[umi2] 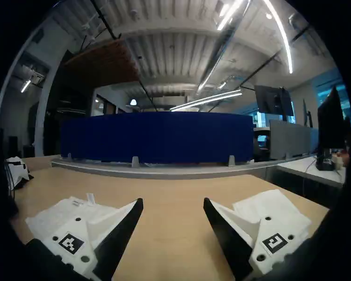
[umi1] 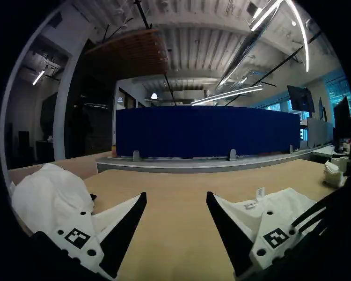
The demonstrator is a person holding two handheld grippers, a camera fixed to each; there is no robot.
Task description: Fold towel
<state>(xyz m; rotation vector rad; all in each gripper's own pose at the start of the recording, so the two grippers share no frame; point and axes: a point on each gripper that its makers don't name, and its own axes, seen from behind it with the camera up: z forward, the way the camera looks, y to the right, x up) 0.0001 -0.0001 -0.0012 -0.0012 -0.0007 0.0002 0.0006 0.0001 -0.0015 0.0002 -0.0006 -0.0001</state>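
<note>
Towel (umi1: pixel 292 197), white and flat with a small tag, lies on the desk (umi1: pixel 175 175) just behind the right finger of the left gripper (umi1: pixel 175 194). In the right gripper view the towel (umi2: pixel 58 211) lies behind the left finger of the right gripper (umi2: pixel 172 200), so we place it between the two. Both pairs of jaws stand wide apart over bare light wood, gripping nothing. A crumpled white cloth (umi1: pixel 49 196), possibly another towel, sits toward the desk's left edge, and a folded white piece (umi2: pixel 274 203) sits near its right corner. Along the far edge runs a blue partition (umi1: pixel 208 131). Beyond it we make out dark monitors (umi2: pixel 332 122), ceiling pipes (umi2: pixel 222 51) and long strip lights (umi1: pixel 227 93).
</note>
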